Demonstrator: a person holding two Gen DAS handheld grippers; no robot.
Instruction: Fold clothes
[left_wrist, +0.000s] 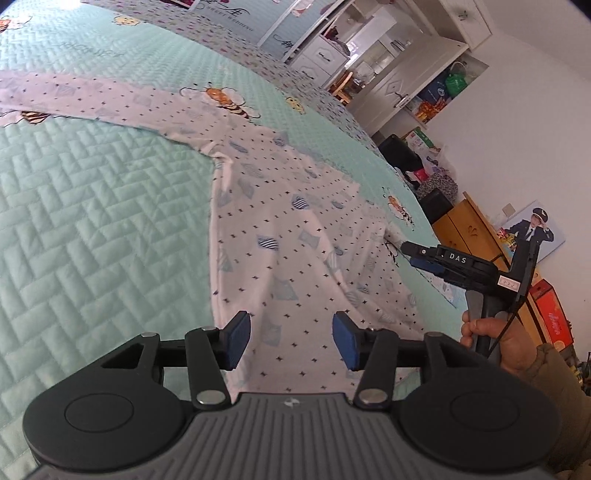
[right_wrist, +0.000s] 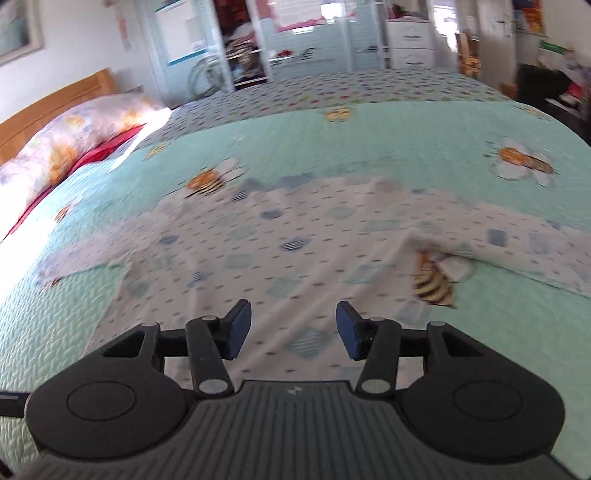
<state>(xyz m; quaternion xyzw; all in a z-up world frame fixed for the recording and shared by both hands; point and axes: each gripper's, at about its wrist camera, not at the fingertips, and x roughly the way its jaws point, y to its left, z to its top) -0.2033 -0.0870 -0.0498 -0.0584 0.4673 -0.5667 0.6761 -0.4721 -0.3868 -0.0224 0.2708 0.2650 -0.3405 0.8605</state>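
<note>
Long-sleeved shirt (left_wrist: 288, 236), white with small dark specks and blue patches, spread flat on mint quilted bedspread (left_wrist: 92, 221). In left wrist view, body runs from 6 o'clock up toward 12, one sleeve (left_wrist: 74, 99) stretching off to 10 o'clock; long axis roughly along that 6-to-12 line, hem end nearest the camera (neckline not made out). Left gripper (left_wrist: 291, 339): pads spread, empty, poised over hem. Right gripper (right_wrist: 293, 330): likewise spread and empty above the cloth; seen from the left at 3 o'clock, by the shirt's right edge. Right wrist view blurred. Step judged: garment laid out, first fold not begun. Next move calls for pinching an edge or sleeve and carrying it across the body.
</note>
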